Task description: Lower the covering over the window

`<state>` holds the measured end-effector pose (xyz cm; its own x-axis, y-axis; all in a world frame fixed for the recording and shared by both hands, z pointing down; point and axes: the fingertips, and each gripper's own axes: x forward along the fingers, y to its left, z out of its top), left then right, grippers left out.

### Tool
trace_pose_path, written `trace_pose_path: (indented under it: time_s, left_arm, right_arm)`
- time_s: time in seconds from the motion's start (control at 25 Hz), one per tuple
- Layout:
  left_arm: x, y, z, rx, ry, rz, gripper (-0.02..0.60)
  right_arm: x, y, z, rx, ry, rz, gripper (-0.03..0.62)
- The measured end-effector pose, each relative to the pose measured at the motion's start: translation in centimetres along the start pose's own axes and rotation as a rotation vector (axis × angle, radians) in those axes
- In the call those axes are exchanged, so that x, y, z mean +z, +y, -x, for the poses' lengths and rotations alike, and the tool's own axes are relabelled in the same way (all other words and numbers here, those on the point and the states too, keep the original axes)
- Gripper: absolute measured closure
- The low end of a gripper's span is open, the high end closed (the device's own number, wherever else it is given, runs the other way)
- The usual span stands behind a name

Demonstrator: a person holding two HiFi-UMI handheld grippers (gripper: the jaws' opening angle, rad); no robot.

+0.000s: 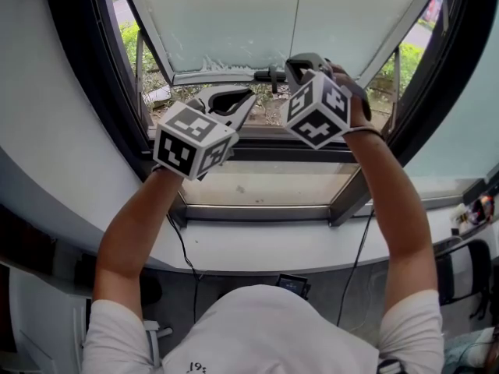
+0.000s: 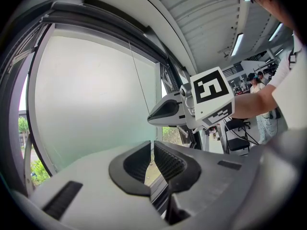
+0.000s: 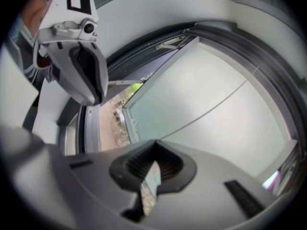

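Observation:
A pale translucent roller blind [image 1: 234,14] covers the upper part of the window, and its bottom rail [image 1: 210,75] hangs above a strip of bare glass. A thin pull cord [image 1: 299,14] runs down the middle of the blind. My right gripper [image 1: 284,70] is raised to the rail and shut on that cord [image 3: 211,110], which leads straight into its jaws [image 3: 152,150]. My left gripper [image 1: 248,98] hangs just below the rail, to the left of the right one [image 2: 149,116]. Its jaws [image 2: 152,147] are shut with nothing between them. The blind [image 2: 91,95] fills the left gripper view.
A dark window frame [image 1: 86,68] surrounds the glass, with a white sill [image 1: 257,244] beneath it. Greenery shows outside [image 1: 129,37]. Cables [image 1: 183,248] hang below the sill and a black chair [image 1: 468,275] stands at the right. An office with chairs [image 2: 237,138] lies behind.

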<state>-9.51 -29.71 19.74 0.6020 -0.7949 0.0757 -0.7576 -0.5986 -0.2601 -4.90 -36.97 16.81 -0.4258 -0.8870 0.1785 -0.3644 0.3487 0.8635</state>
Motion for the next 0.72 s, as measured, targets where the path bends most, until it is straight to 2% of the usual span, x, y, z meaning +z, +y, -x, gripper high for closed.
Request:
trace_pose_path:
  time_s: [0.2,0.72]
  left_arm:
    - [-0.3,0.3,0.2,0.005,0.007,-0.002,0.563]
    - [-0.4,0.9,0.6,0.019,0.005,-0.003,0.563]
  right_arm:
    - [-1.8,2.6,-0.6,0.031,0.026,-0.012,0.572]
    - [-3.1,5.3,-0.7,0.056,0.055,-0.057,0.572]
